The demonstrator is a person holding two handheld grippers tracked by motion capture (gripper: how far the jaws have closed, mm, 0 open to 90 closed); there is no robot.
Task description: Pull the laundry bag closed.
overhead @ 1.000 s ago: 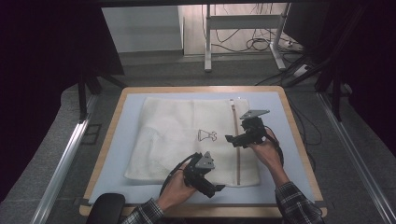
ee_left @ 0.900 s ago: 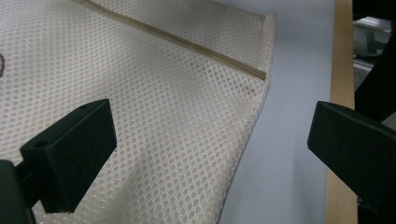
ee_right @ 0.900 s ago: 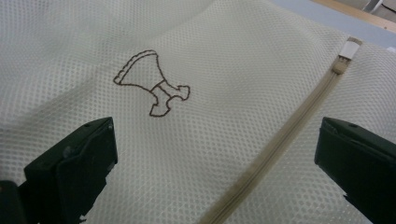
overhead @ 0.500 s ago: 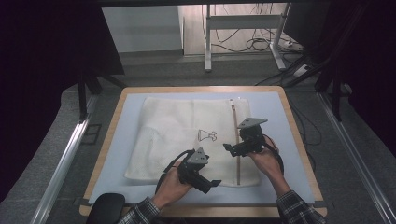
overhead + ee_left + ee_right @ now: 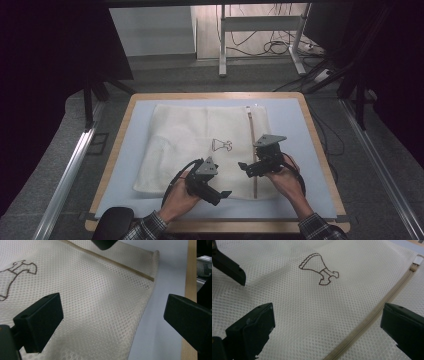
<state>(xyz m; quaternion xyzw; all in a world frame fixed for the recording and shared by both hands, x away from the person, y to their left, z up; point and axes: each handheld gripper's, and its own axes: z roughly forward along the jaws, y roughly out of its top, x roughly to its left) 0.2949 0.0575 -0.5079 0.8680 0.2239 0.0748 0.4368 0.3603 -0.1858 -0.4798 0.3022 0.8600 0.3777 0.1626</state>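
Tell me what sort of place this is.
Probably a lab or workshop set up for recording, not a home: a wood-edged table with a blue mat, a mesh laundry bag laid flat on it, cables on the floor behind, and dark screens around.

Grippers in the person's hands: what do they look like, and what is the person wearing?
Each gripper, left and right, is black with two blocky black jaws and a grey three-cornered plate on top. A dark cable loops from each. The person's sleeves are plaid.
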